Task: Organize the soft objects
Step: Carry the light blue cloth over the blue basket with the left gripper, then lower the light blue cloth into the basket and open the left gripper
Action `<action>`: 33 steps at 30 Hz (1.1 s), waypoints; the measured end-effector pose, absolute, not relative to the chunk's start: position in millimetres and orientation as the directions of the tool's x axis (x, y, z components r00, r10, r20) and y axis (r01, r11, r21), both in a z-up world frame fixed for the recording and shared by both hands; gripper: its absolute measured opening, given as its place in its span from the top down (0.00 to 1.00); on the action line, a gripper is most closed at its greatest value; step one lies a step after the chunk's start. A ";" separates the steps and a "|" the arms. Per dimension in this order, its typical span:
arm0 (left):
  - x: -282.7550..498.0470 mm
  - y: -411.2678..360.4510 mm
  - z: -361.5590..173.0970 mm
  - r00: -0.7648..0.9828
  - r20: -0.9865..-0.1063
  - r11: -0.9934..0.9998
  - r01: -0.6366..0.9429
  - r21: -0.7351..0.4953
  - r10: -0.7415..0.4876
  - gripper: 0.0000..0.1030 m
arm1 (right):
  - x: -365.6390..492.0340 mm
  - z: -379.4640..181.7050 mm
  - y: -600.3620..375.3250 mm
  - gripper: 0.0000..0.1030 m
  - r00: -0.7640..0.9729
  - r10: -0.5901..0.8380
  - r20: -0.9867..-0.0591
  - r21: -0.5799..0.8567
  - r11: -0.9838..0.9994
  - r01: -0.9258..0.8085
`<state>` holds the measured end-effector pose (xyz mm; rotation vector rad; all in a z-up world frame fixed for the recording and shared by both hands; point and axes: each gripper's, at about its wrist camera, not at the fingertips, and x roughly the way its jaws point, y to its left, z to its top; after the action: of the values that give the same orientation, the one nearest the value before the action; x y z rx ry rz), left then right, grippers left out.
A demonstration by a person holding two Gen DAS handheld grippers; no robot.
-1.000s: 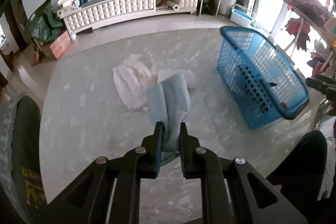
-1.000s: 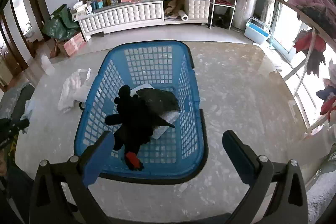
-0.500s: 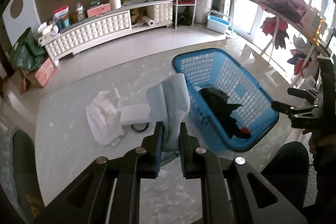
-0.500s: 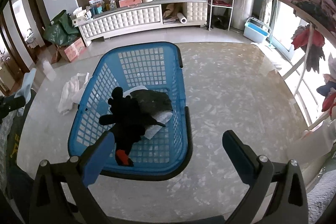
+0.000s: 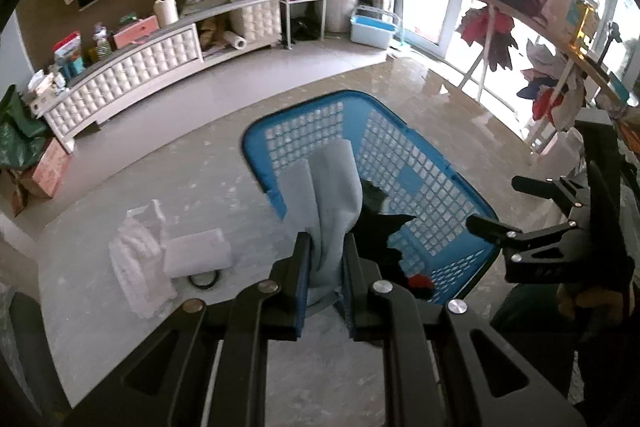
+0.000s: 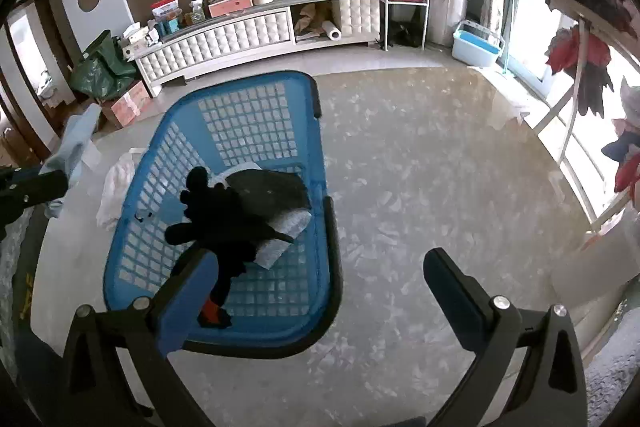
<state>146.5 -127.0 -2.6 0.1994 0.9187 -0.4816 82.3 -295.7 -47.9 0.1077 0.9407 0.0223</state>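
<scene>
Pale blue cloth pinched upright in left gripper, blue basket just right and beyond; right gripper gaping, empty.

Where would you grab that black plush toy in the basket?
Probably from above, across the black plush toy's thick middle: it lies flat in the blue basket, whose walls block the sides, and its thin limbs look floppier. The open right gripper is nearest.
</scene>
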 end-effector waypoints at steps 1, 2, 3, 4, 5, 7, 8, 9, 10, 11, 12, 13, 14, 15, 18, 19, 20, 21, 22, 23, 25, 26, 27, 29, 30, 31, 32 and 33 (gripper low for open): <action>150.6 -131.8 -6.1 0.501 -0.805 0.872 0.489 -0.039 -0.317 0.88 | 82.6 -50.7 -296.9 0.00 0.587 0.062 -0.807 0.099 0.995 0.032; 153.0 -135.3 -8.4 0.495 -0.807 0.868 0.495 -0.041 -0.321 0.88 | 83.1 -54.0 -298.0 0.00 0.584 0.055 -0.810 0.095 0.995 0.038; 155.7 -138.8 -11.1 0.488 -0.810 0.864 0.502 -0.043 -0.324 0.88 | 83.6 -57.3 -299.1 0.00 0.579 0.048 -0.814 0.090 0.995 0.044; 158.9 -142.5 -14.8 0.480 -0.814 0.859 0.509 -0.045 -0.327 0.88 | 84.5 -58.9 -300.0 0.00 0.577 0.044 -0.815 0.087 0.995 0.047; 161.1 -146.3 -17.6 0.474 -0.817 0.856 0.514 -0.046 -0.329 0.88 | 84.6 -61.0 -300.6 0.00 0.576 0.035 -0.816 0.079 0.995 0.052; 166.3 -153.8 -24.2 0.461 -0.824 0.848 0.528 -0.045 -0.331 0.88 | 85.2 -63.4 -301.6 0.00 0.574 0.027 -0.819 0.072 0.996 0.057; 168.3 -156.0 -27.2 0.456 -0.827 0.845 0.533 -0.043 -0.330 0.88 | 85.3 -64.5 -301.8 0.00 0.571 0.029 -0.820 0.075 0.996 0.057; 170.8 -160.1 -30.3 0.450 -0.831 0.843 0.537 -0.041 -0.327 0.88 | 85.5 -64.7 -302.3 0.00 0.571 0.027 -0.821 0.073 0.996 0.058; 174.1 -163.7 -34.7 0.441 -0.837 0.839 0.543 -0.039 -0.325 0.88 | 85.4 -64.6 -301.9 0.00 0.572 0.025 -0.820 0.072 0.996 0.058; 176.3 -166.5 -37.5 0.435 -0.840 0.835 0.550 -0.037 -0.323 0.88 | 84.9 -63.9 -302.2 0.00 0.576 0.022 -0.817 0.069 0.996 0.059; 178.4 -170.1 -40.7 0.428 -0.845 0.829 0.558 -0.032 -0.321 0.88 | 84.2 -63.0 -302.8 0.00 0.582 0.019 -0.813 0.067 0.996 0.062; 180.5 -176.0 -44.8 0.419 -0.851 0.820 0.571 -0.023 -0.315 0.88 | 84.5 -63.1 -304.5 0.00 0.584 0.016 -0.812 0.066 0.996 0.064; 182.3 -180.9 -48.3 0.411 -0.857 0.812 0.584 -0.015 -0.312 0.88 | 84.4 -63.2 -305.8 0.00 0.587 0.013 -0.810 0.064 0.996 0.067; 183.4 -184.5 -50.6 0.406 -0.860 0.807 0.590 -0.012 -0.310 0.88 | 85.6 -64.1 -306.8 0.00 0.587 0.012 -0.810 0.064 0.996 0.068; 189.5 -197.4 -56.8 0.386 -0.868 0.787 0.616 -0.009 -0.312 0.88 | 86.6 -67.3 -308.1 0.00 0.582 0.012 -0.813 0.067 0.995 0.072; 191.5 -201.8 -59.3 0.380 -0.871 0.780 0.626 -0.007 -0.312 0.88 | 87.5 -68.0 -308.1 0.00 0.580 0.013 -0.814 0.068 0.995 0.073; 193.1 -204.1 -61.7 0.374 -0.874 0.775 0.632 -0.005 -0.311 0.88 | 87.4 -68.8 -308.2 0.00 0.579 0.015 -0.815 0.071 0.995 0.074; 195.3 -207.7 -65.2 0.366 -0.878 0.769 0.639 -0.003 -0.307 0.88 | 87.6 -68.9 -307.8 0.00 0.578 0.018 -0.816 0.074 0.995 0.073; 198.0 -210.7 -69.5 0.357 -0.883 0.765 0.644 -0.002 -0.304 0.88 | 88.2 -68.8 -307.1 0.00 0.577 0.020 -0.817 0.074 0.995 0.071; 200.1 -213.2 -72.8 0.350 -0.887 0.762 0.648 -0.004 -0.302 0.88 | 88.8 -68.5 -306.7 0.00 0.577 0.022 -0.817 0.075 0.995 0.068; 204.1 -218.7 -81.6 0.324 -0.897 0.749 0.662 -0.012 -0.301 0.88 | 89.4 -68.5 -306.2 0.00 0.576 0.025 -0.817 0.074 0.995 0.062; 205.7 -221.5 -85.5 0.319 -0.900 0.744 0.668 -0.009 -0.297 0.88 | 89.6 -68.9 -306.1 0.00 0.576 0.027 -0.817 0.076 0.995 0.060; 207.5 -225.4 -89.1 0.312 -0.904 0.739 0.674 -0.006 -0.293 0.88 | 89.8 -69.1 -306.0 0.00 0.576 0.032 -0.817 0.081 0.995 0.058; 211.7 -230.6 -96.9 0.298 -0.914 0.735 0.678 0.000 -0.275 0.88 | 90.9 -69.8 -306.0 0.00 0.574 0.037 -0.818 0.084 0.995 0.056; 214.1 -233.4 -100.8 0.292 -0.919 0.733 0.680 0.005 -0.265 0.88 | 91.2 -70.1 -306.5 0.00 0.573 0.038 -0.819 0.086 0.995 0.056; 215.0 -234.3 -103.7 0.284 -0.922 0.731 0.683 0.003 -0.261 0.88 | 91.5 -70.6 -306.9 0.00 0.571 0.040 -0.820 0.087 0.995 0.056; 215.7 -236.0 -106.1 0.275 -0.926 0.726 0.688 0.003 -0.257 0.88 | 91.7 -71.0 -307.5 0.00 0.570 0.040 -0.821 0.089 0.994 0.058; 216.2 -237.8 -108.9 0.265 -0.931 0.719 0.695 0.004 -0.251 0.88 | 91.9 -71.6 -308.2 0.00 0.567 0.043 -0.823 0.092 0.994 0.059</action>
<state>216.2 -237.8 -108.9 0.4624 1.1339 -0.6703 91.9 -308.2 -71.6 0.1135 0.9687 -0.0091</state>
